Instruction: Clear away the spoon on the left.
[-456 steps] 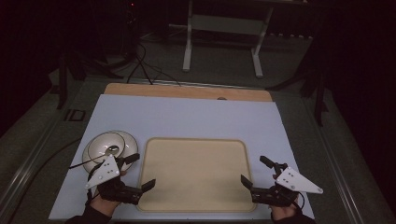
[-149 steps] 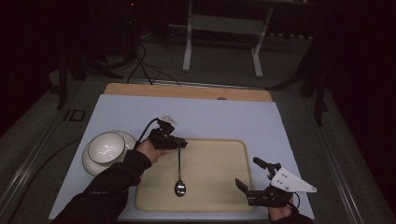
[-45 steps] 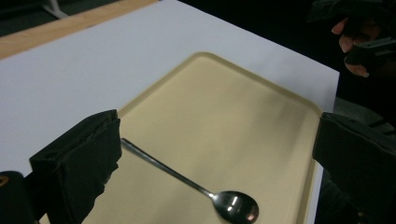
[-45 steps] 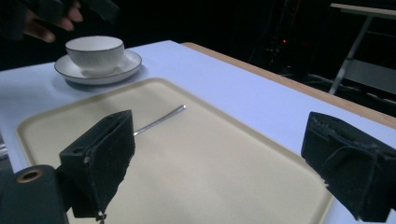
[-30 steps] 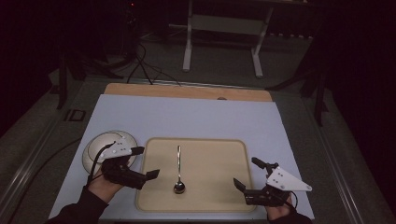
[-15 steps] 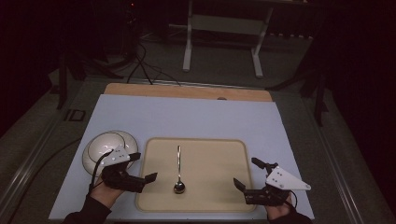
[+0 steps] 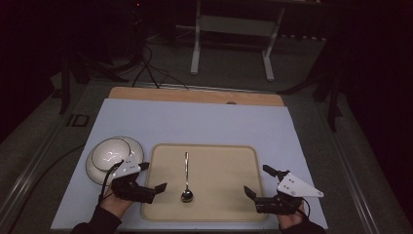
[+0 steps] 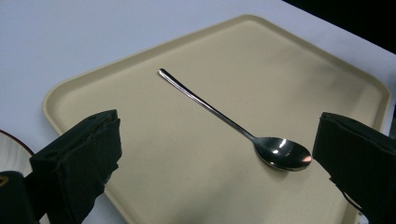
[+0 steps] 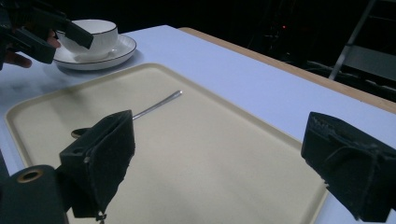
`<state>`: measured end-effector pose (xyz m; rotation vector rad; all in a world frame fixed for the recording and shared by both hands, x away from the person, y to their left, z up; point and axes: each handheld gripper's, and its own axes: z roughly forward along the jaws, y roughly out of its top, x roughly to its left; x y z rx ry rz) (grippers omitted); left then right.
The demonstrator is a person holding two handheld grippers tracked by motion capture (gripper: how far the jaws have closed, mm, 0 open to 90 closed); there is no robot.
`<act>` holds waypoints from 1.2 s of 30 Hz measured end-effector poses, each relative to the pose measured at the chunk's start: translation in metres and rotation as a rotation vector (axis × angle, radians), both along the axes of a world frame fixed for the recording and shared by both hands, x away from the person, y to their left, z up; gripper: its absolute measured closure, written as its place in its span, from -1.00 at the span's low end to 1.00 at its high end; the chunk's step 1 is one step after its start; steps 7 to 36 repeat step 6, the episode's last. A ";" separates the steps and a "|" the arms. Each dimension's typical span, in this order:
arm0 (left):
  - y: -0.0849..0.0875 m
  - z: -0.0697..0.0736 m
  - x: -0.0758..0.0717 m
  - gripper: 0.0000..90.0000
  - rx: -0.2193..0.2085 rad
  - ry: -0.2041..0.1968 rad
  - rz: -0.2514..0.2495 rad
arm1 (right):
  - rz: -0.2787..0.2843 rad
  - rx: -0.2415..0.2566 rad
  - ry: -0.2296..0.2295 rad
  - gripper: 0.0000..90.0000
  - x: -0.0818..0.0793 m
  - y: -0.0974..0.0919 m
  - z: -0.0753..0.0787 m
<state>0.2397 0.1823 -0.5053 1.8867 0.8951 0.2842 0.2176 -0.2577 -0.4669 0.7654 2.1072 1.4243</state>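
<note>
Spoon (image 7: 186, 176) lengthwise on tray (image 7: 229, 161), bowl end toward the person

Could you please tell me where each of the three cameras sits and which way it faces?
High view: above the person's side, looking forward and down on the tray; both hands and hand-held grippers show.
Left gripper view: rides the left hand-held gripper, facing the spoon; its jaws stand apart.
Right gripper view: rides the right hand-held gripper, facing the cup; its jaws stand apart.
All share tray and spoon.
</note>
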 end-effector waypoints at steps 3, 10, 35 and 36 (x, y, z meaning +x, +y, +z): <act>0.000 0.000 -0.001 -0.95 0.000 -0.010 0.005 | 0.000 -0.002 -0.001 -0.78 0.000 0.000 0.000; 0.000 0.002 -0.002 -0.95 -0.006 -0.028 0.010 | 0.001 -0.003 -0.002 -0.78 0.000 0.000 0.000; 0.000 0.002 -0.002 -0.95 -0.006 -0.028 0.010 | 0.001 -0.003 -0.002 -0.78 0.000 0.000 0.000; 0.000 0.002 -0.002 -0.95 -0.006 -0.028 0.010 | 0.001 -0.003 -0.002 -0.78 0.000 0.000 0.000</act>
